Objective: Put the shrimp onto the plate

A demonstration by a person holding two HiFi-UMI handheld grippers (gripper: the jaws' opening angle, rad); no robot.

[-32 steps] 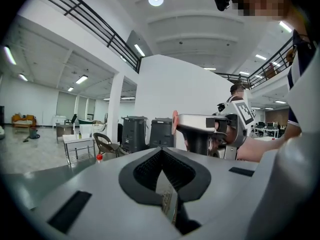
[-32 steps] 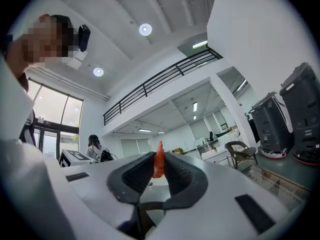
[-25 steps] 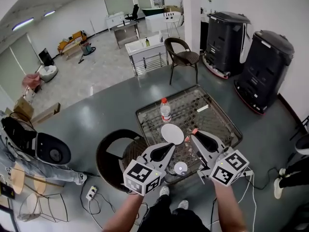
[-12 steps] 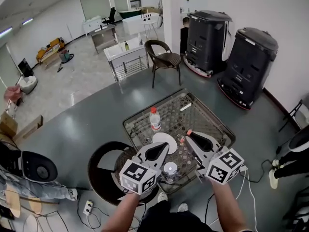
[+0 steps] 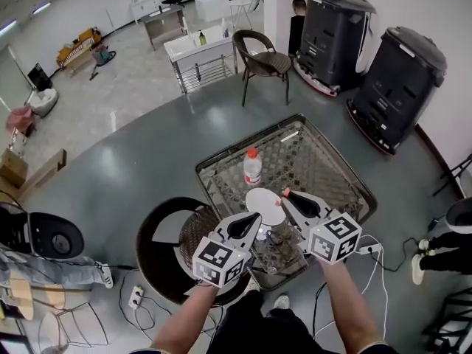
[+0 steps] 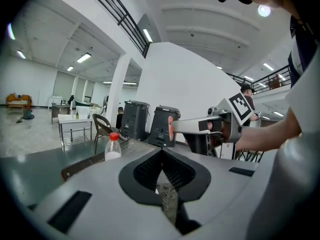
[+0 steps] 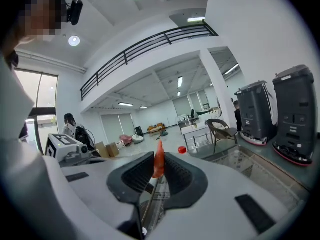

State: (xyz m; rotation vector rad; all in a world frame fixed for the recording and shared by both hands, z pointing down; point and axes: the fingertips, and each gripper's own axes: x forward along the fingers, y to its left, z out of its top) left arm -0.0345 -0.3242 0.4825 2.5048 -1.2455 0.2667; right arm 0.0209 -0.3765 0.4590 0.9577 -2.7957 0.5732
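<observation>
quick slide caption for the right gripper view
Right tool shut on an orange shrimp, glass-topped table beyond.

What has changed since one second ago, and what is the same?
The right gripper, shut on the shrimp, has moved a little left; its tip is now at the right edge of the plate. Nothing was taken or let go. The left gripper, shut and empty, the plate and the bottle stayed in place.

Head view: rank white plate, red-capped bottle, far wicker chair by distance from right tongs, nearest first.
1. Round white plate, just left of the right tongs.
2. Clear red-capped plastic bottle, farther back-left.
3. Brown wicker chair, far across the floor.
</observation>
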